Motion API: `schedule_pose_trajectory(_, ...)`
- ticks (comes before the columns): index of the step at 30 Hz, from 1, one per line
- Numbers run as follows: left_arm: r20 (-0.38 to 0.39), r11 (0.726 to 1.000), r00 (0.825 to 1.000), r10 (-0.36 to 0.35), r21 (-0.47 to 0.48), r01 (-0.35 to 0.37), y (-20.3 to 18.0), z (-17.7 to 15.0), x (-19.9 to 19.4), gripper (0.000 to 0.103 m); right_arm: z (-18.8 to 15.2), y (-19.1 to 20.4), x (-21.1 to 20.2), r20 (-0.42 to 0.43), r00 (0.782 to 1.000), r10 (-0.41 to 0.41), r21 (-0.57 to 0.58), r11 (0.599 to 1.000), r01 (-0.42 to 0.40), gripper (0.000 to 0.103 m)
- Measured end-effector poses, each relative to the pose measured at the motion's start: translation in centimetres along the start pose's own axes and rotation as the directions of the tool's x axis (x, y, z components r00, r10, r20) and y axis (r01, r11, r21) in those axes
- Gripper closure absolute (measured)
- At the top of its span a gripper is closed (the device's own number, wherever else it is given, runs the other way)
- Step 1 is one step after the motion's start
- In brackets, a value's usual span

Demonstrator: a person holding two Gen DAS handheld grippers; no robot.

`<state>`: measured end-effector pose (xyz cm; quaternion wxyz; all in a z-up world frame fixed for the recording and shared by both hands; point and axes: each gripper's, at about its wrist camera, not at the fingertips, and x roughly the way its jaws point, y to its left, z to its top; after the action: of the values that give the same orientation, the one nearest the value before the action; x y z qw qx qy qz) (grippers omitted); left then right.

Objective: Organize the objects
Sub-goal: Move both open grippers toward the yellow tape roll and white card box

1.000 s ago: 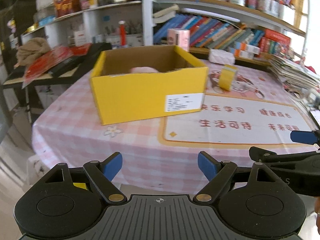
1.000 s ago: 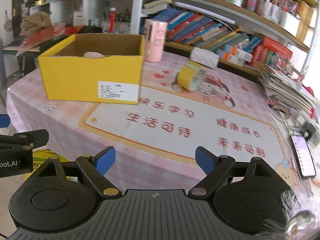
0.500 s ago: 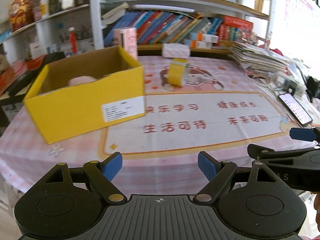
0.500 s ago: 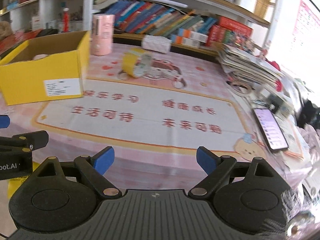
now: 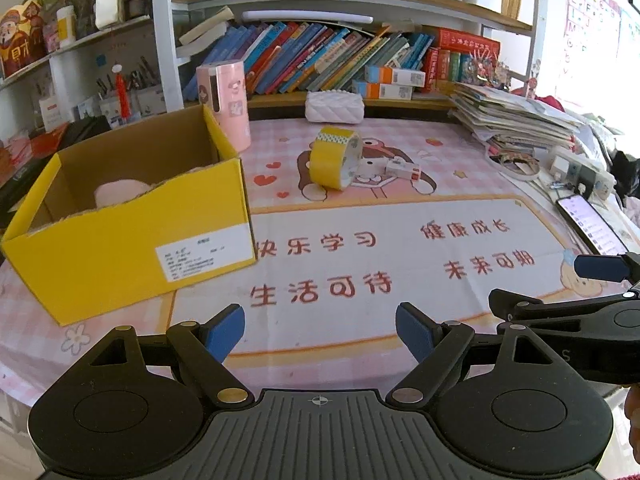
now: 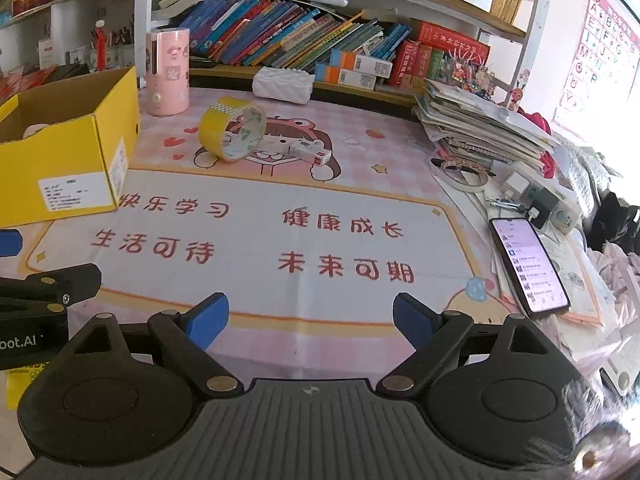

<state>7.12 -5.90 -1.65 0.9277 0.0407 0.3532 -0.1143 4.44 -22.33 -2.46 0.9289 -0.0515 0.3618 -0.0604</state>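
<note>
- The left gripper hangs over the near edge of the table, its blue-padded jaws spread wide with nothing but printed cloth between them.
- The right gripper sits just beside it at the same edge, jaws likewise wide apart and empty; one of its fingers pokes into the left wrist view from the right.
- Directly ahead of both claws lies the bare middle of the tablecloth, a white panel with red characters inside a pink checked border.
- Beyond that panel, well apart from either claw, a roll of yellow tape stands on its edge on the cartoon print.
- Just right of the roll, close to it, lies a small white box.
- To the left of the left gripper's line stands an open yellow cardboard box, with something pale pink inside.
- A pink cylindrical container stands upright behind the box's far corner.
- Off to the right of the right gripper, a lit phone lies flat near a stack of papers.
</note>
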Motion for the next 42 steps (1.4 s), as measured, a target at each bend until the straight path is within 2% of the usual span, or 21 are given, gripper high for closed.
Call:
schedule_pose_trajectory(15, 0.011, 0.997, 1.0, 0.015, -0.075, -0.014, -2.2, 3.9, 5.2, 0.018, 5.1, -3.5, 5.9, -0.004, 0.997, 0.08, -0.044, 0.996, -0.08, 0.014)
schedule_pose_trajectory(23, 0.009, 0.994, 0.999, 0.052, -0.092, -0.05, -2.7, 6.2, 7.4, 0.018, 7.7, -4.8, 8.9, 0.004, 0.99, 0.143, -0.055, 0.988, -0.143, 0.017)
schedule_pose_trajectory(35, 0.026, 0.986, 0.988, 0.151, -0.071, -0.148, -3.2, 9.4, 10.0, 0.02, 11.3, -6.2, 12.7, 0.043, 0.97, 0.239, -0.03, 0.971, -0.238, 0.017)
schedule_pose_trajectory(39, 0.018, 0.984, 0.986, 0.163, -0.07, -0.162, -3.3, 10.1, 11.0, 0.028, 12.1, -6.5, 13.9, 0.041, 0.964, 0.261, -0.022, 0.965, -0.26, 0.02)
schedule_pose_trajectory(42, 0.02, 0.984, 0.987, 0.161, -0.083, -0.158, -3.6, 10.9, 11.8, 0.028, 12.7, -6.7, 14.8, 0.037, 0.963, 0.267, -0.017, 0.964, -0.266, 0.021)
